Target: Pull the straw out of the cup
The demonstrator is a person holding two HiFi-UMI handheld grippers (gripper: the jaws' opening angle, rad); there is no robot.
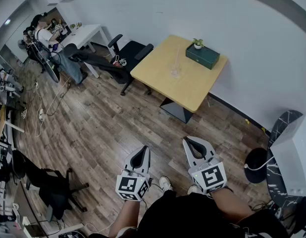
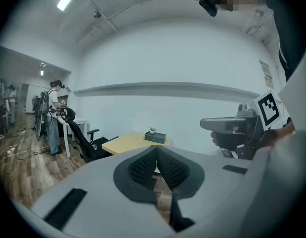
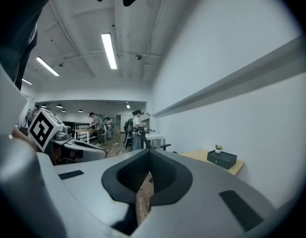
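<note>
1. A thin pale straw (image 1: 176,58) is showing only in the head view, as a faint light line rising out of a small clear cup (image 1: 175,72).
2. The clear cup is sitting near the middle of a light wooden square table (image 1: 192,90), well apart from both grippers, across a stretch of brown wood-plank floor (image 1: 108,128).
3. A dark green box (image 1: 202,57) with a small potted plant (image 1: 197,43) on top is sitting at the table's far corner, near the cup but not touching it.
4. The straw and cup are tiny and see-through here, so the straw's colour, its tip and how deep it is reaching into the cup are staying unclear.
5. Neither gripper view is making out the cup or straw. The left gripper view is catching only the table (image 2: 124,143) and the box (image 2: 155,138), and the right gripper view is showing the box (image 3: 222,159) on the table's edge (image 3: 235,167).
6. The straw's long axis is appearing roughly upright, with its free end pointing up out of the cup. Its exact lean cannot be told.
7. The left gripper (image 1: 144,149) (image 2: 156,151) is keeping its jaws pressed together with nothing between them.
8. The right gripper (image 1: 186,140) (image 3: 148,156) is likewise closed and empty, and both are pointing toward the table.
</note>
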